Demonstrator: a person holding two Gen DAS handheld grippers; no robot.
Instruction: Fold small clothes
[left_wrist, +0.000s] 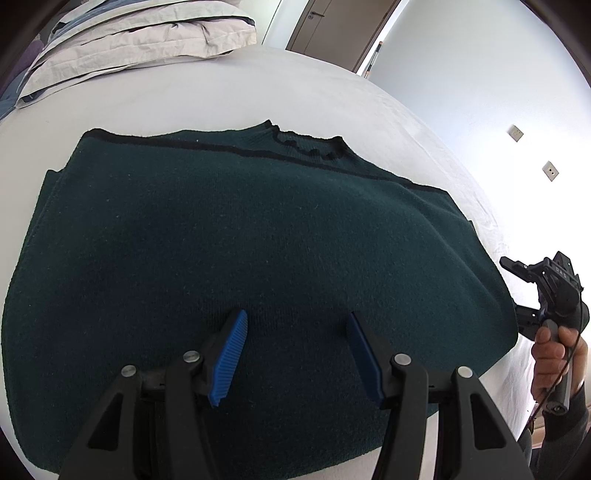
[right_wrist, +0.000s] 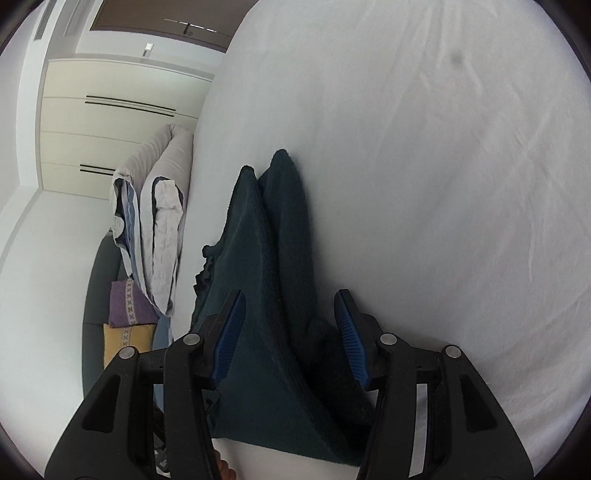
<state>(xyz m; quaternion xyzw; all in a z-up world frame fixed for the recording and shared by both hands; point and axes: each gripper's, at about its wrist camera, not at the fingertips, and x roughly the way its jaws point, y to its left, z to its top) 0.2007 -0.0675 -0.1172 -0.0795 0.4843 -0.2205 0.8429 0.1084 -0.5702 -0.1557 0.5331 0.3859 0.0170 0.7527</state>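
Observation:
A dark green knit sweater (left_wrist: 240, 229) with a black-trimmed collar lies flat on the white bed (left_wrist: 258, 85), its sides folded in. My left gripper (left_wrist: 297, 317) hovers over the sweater's near half, blue pads (left_wrist: 229, 358) wide apart with nothing between them. My right gripper (left_wrist: 515, 293), held in a person's hand (left_wrist: 550, 354), sits just off the sweater's right edge. In the right wrist view the picture is rolled. There the sweater (right_wrist: 266, 258) runs edge-on between the jaws of the right gripper (right_wrist: 290, 295), whose pads stand apart and do not press on it.
Stacked pillows (left_wrist: 129, 33) lie at the bed's far left corner, also visible as pillows (right_wrist: 162, 229) beside purple and yellow cushions (right_wrist: 129, 306). A door (left_wrist: 332, 26) and a white wall with sockets (left_wrist: 514, 133) stand beyond the bed. A wardrobe (right_wrist: 110, 122) lies past the pillows.

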